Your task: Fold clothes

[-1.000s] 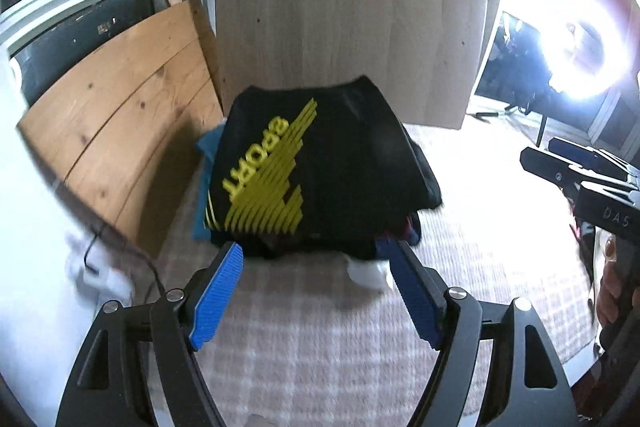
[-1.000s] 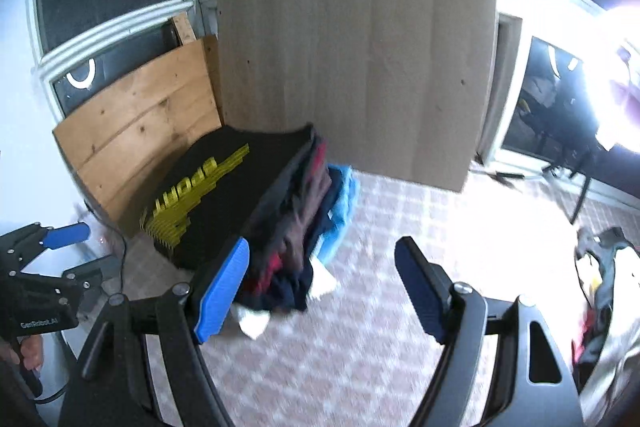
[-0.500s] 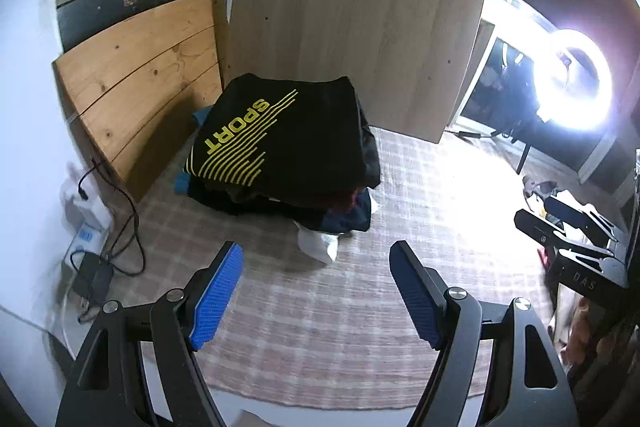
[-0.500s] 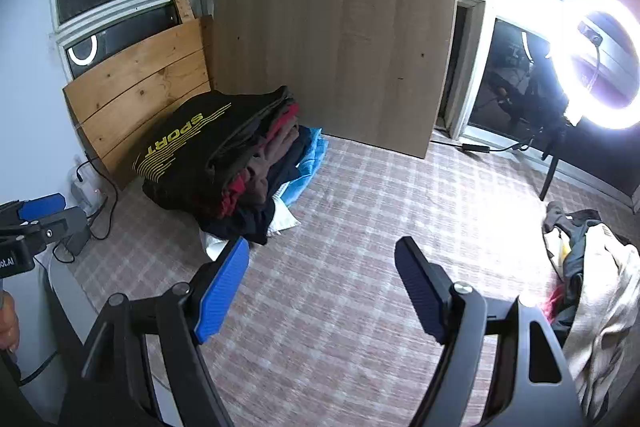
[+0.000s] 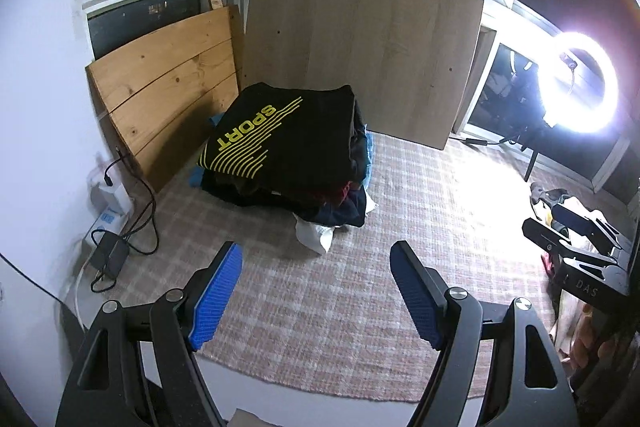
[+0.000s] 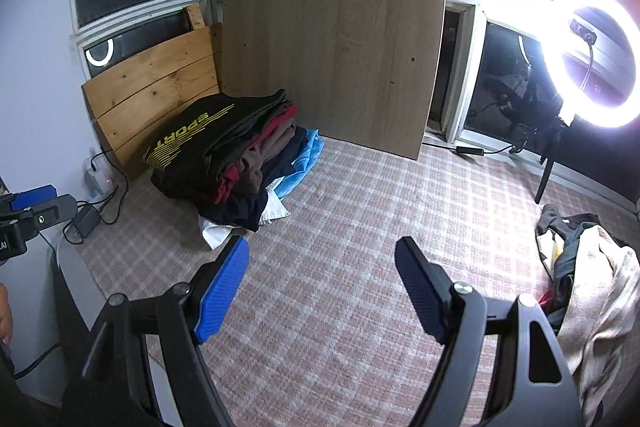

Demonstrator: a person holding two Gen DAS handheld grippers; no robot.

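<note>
Stack of folded clothes (image 6: 228, 163), topped by a black shirt (image 5: 276, 135) printed "SPORT", on the checked rug (image 6: 360, 267) beside the leaning wooden boards (image 6: 152, 87). A heap of unfolded clothes (image 6: 588, 267) lies well apart at the rug's right edge; judged from this, folding is partly done. Left gripper (image 5: 316, 287) and right gripper (image 6: 322, 283) hover over bare rug, fingers spread wide, holding nothing. A ring light (image 6: 592, 59) glares at right.
</note>
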